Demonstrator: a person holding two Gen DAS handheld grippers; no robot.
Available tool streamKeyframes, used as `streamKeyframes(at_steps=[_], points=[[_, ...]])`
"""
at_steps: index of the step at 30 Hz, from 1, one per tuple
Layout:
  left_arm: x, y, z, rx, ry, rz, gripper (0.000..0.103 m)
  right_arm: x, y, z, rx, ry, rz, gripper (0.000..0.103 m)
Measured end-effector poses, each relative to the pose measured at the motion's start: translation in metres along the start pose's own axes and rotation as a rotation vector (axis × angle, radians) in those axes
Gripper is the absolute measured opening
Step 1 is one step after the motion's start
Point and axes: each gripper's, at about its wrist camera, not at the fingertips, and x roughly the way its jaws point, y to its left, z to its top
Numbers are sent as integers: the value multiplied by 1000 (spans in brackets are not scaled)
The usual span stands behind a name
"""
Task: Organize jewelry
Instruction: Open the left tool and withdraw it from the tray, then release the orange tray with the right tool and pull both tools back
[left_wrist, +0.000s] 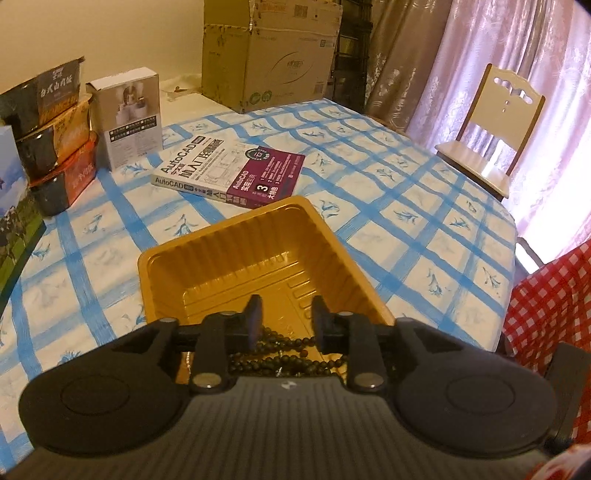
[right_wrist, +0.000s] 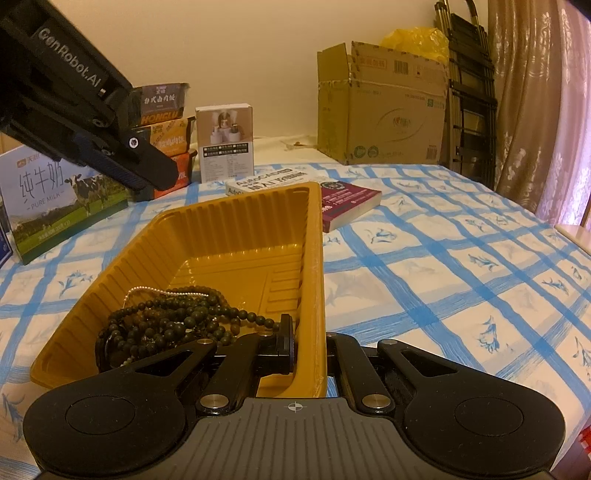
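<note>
Your left gripper (left_wrist: 286, 321) has its jaws parted w/ nothing pinched between them; the dark bead strands (left_wrist: 291, 350) lie loose on the floor of the gold tray (left_wrist: 221, 236) under and behind the fingertips. Your right gripper (right_wrist: 310, 347) is clamped on the tray's right-hand wall, one finger inside, one outside, pinning it in place.

Risks from here:
- Strands look tangled w/ a thin silver chain (right_wrist: 162, 293). Grab one bead string to lift and you'll prob drag the whole knot, chain incl., up w/ it.
- Tray is thin ribbed plastic, light. If the right grip slackens while the left pulls, it likely slides or tips and dumps the lot.
- The right clamp could crease the wall if you twist or lean on it.
- Beads sit near the tray's close end, hidden below the left gripper's body in its own view, so you're reaching partly blind there.

Surface: a table under a blue-and-white checked cloth (right_wrist: 461, 280), soft, could wrinkle under a shoved tray. Just beyond the tray lies an AutoCAD book (left_wrist: 229, 173); further out a milk carton (right_wrist: 66, 206), stacked food packs (left_wrist: 55, 133), a white product box (right_wrist: 225, 142), a big cardboard box (right_wrist: 384, 110). Room: pale wall, curtains (left_wrist: 509, 70), a white chair (left_wrist: 495, 122) at the far side, red checked fabric (left_wrist: 546, 306) at the table edge.
</note>
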Motion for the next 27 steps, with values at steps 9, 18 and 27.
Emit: streamKeyframes(at_steps=[9,18,27], points=[[-15,20,-19,-30,-6,100,50,3,-2,-2,12,8,-1,3],[-32,44,-61,-105,28,202,50,27,-26,-4,88,61,47,3],[-56,57,-82,-132,24,295,64,22,-62,11,141,24,67,78]])
